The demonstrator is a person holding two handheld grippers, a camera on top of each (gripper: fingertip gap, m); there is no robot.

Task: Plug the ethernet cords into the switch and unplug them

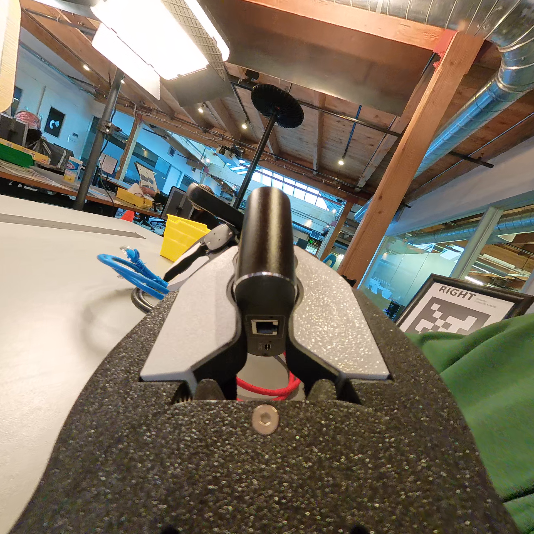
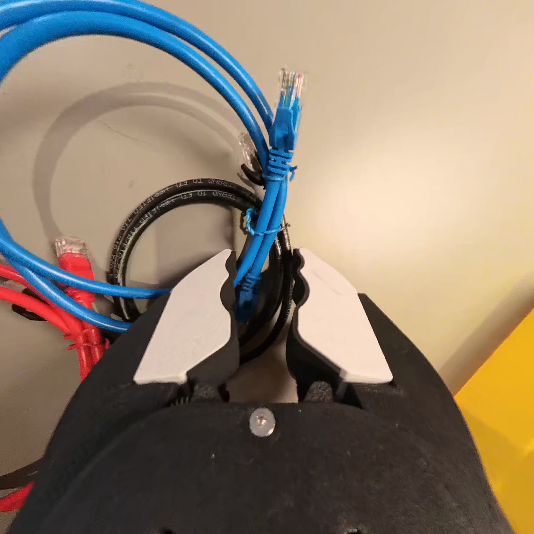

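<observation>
Pale matte tabletop [image 1: 52, 303] under timber beams [image 1: 410, 161] and ribbed steel ducts [image 1: 474, 98]. Left gripper [image 1: 264, 291] pinching smooth black cylindrical switch [image 1: 267, 260]. Right gripper [image 2: 264, 260] spread around coiled blue cord [image 2: 271, 231], glossy black cord [image 2: 173, 208] beneath.

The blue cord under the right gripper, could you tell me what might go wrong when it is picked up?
1. The right gripper straddles both the blue cord and the black cord, so both may get pinched.
2. The blue cord is tied in a coil, so its plug may not reach the switch.
</observation>
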